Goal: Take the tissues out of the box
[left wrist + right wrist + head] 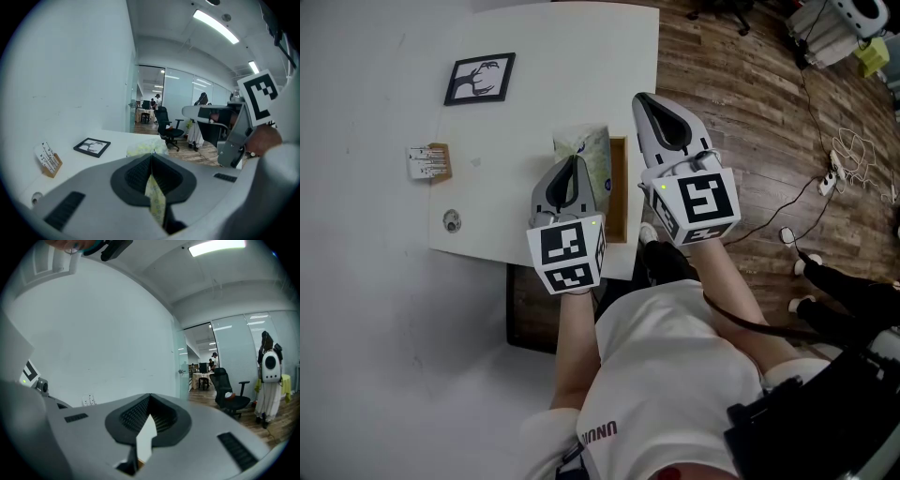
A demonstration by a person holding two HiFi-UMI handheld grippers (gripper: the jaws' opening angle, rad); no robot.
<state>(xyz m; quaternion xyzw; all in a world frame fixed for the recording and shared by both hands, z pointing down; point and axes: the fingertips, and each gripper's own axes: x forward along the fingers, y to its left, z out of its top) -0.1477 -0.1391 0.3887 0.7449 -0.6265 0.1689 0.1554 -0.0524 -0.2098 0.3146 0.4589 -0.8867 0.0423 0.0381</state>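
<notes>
The left gripper (151, 156), jaws pressed together, pinches a thin strip of pale, yellow-printed tissue (155, 198) that trails back from the tips towards the camera. Just beyond those tips rises a crumpled mound of matching printed tissues (146, 148). From the head view, this mound (588, 150) stands out of a brown wooden box (619, 189) at the near right edge of a white rectangular table (544, 56), with the left gripper (573, 165) directly over it.

The right gripper (645, 101) is held level just beside the box on its right, over the table's edge and apart from the tissues. In its own view the right gripper (150, 398) has its tips together; a white sliver shows in the slot behind them, and whether that is tissue or table cannot be told.

Further out on the table lie a black-framed picture of a dark silhouette (480, 79) and a small wooden card holder (428, 162), well apart from the box. Dark wood-plank floor (750, 112) runs beside the table.
</notes>
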